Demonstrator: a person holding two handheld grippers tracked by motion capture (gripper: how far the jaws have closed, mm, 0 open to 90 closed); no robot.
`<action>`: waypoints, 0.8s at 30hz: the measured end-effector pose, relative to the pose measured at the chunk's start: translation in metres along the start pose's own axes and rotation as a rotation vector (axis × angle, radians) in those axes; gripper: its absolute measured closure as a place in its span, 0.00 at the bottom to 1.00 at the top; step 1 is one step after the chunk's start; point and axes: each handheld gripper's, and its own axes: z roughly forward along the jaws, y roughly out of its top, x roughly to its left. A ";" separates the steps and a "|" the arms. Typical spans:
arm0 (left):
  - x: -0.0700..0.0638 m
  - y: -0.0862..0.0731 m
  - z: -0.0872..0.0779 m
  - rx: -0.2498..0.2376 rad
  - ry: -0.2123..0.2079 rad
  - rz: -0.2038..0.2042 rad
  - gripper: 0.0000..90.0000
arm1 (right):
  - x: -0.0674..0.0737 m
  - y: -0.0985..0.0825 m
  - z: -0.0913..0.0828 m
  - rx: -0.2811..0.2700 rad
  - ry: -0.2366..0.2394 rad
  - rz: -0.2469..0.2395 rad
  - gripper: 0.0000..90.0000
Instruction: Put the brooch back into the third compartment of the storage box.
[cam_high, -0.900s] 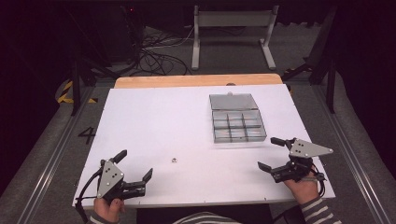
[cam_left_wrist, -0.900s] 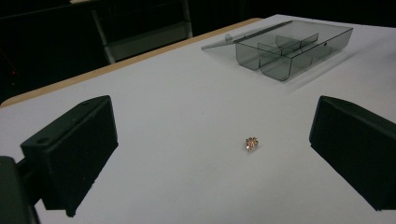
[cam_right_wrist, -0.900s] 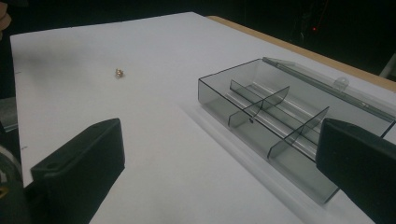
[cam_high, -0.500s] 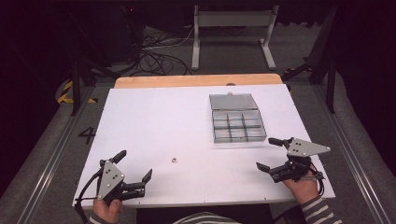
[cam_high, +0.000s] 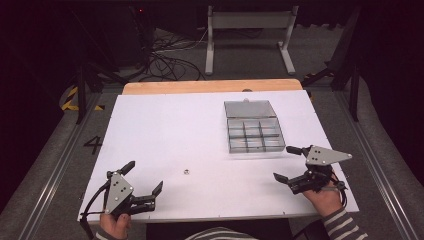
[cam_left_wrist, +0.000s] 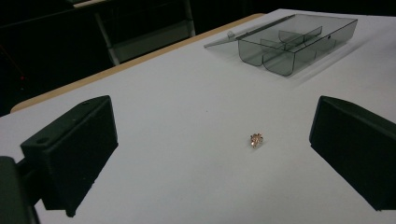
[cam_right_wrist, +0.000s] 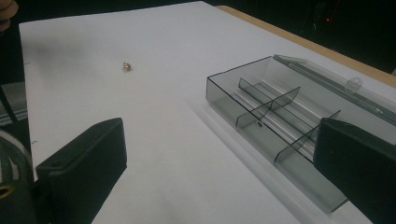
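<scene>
A small brass-coloured part (cam_high: 185, 172) lies alone on the white table (cam_high: 170, 130), a short way right of my left gripper (cam_high: 144, 176). That gripper stands open near the front left edge, and the part (cam_left_wrist: 256, 139) shows ahead between its jaws, well beyond them. A grey see-through compartment box (cam_high: 251, 131) with its lid folded back sits at the right middle. My right gripper (cam_high: 287, 163) is open just in front of the box's near right corner, nothing between its fingers. The box (cam_right_wrist: 289, 116) and the part (cam_right_wrist: 126, 66) both lie ahead of it.
A wooden strip (cam_high: 212, 86) runs along the table's far edge. Beyond it stand a white metal frame (cam_high: 247, 30) and loose cables (cam_high: 165, 55) on the floor. A striped sleeve (cam_high: 340, 225) enters at the bottom right.
The right gripper has shifted slightly toward the left and nearer the box. The left gripper, the part and the box have stayed put.
</scene>
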 end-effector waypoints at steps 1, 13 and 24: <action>0.000 0.000 0.000 0.001 -0.001 -0.002 0.02 | 0.000 0.002 0.000 0.001 0.004 -0.004 0.04; 0.000 0.000 0.000 0.001 -0.001 -0.001 0.02 | 0.004 0.021 0.018 0.010 0.053 -0.021 0.04; 0.000 0.000 0.001 0.002 0.001 0.002 0.02 | 0.010 0.038 0.036 0.021 0.092 -0.042 0.04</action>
